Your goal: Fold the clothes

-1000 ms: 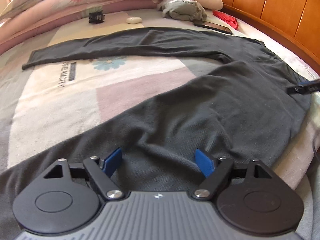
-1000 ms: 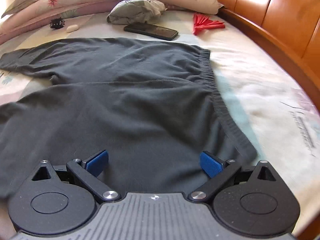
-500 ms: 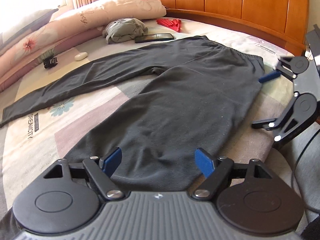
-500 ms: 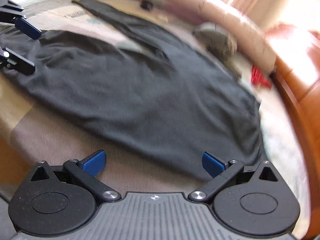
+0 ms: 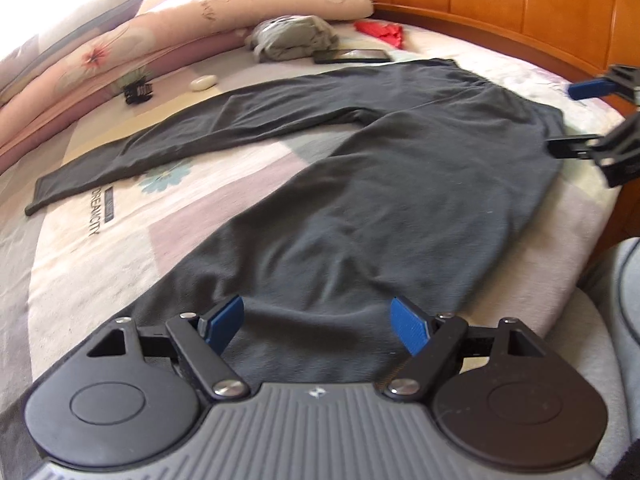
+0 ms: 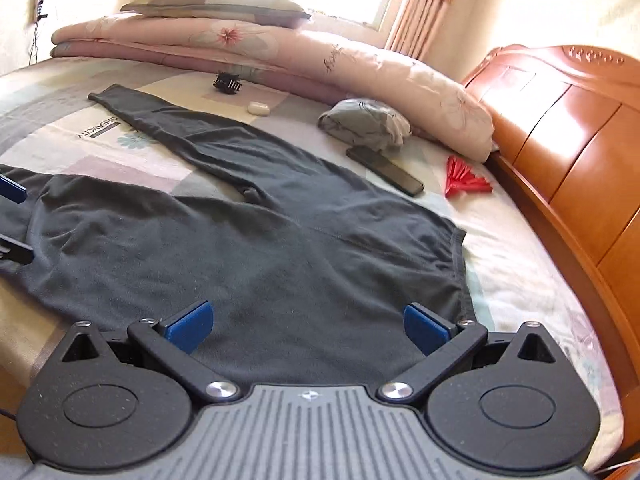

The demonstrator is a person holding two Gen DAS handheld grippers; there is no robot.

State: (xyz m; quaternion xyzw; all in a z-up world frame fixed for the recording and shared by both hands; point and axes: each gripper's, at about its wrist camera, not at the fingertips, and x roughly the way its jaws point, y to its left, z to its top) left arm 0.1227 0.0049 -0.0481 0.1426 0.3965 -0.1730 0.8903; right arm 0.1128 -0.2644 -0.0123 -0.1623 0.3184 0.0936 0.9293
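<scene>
Dark grey trousers [image 5: 380, 184] lie spread flat on the patchwork bedspread [image 5: 100, 248], legs apart in a V, waistband toward the wooden headboard. My left gripper [image 5: 318, 320] hovers open over the near leg, nothing between its blue pads. In the right wrist view the same trousers [image 6: 260, 248] fill the middle, and my right gripper [image 6: 308, 324] stands open above the hip area near the waistband [image 6: 460, 264]. The right gripper [image 5: 580, 116] shows at the far right of the left wrist view, jaws wide. The left gripper's fingertips [image 6: 12, 188] peek in at the left edge of the right wrist view.
Beyond the trousers lie a folded grey-green garment [image 6: 366, 124], a black phone [image 6: 384, 170], a red folding fan [image 6: 466, 180], a white case [image 6: 259, 108] and a black hair clip [image 6: 227, 82]. Rolled quilts and pillows [image 6: 280, 56] line the far side. The wooden headboard [image 6: 580, 140] bounds the right.
Both grippers have drawn back and risen from the trousers, so more of the bed shows. The right wrist view has swung and now looks across the bed toward the window.
</scene>
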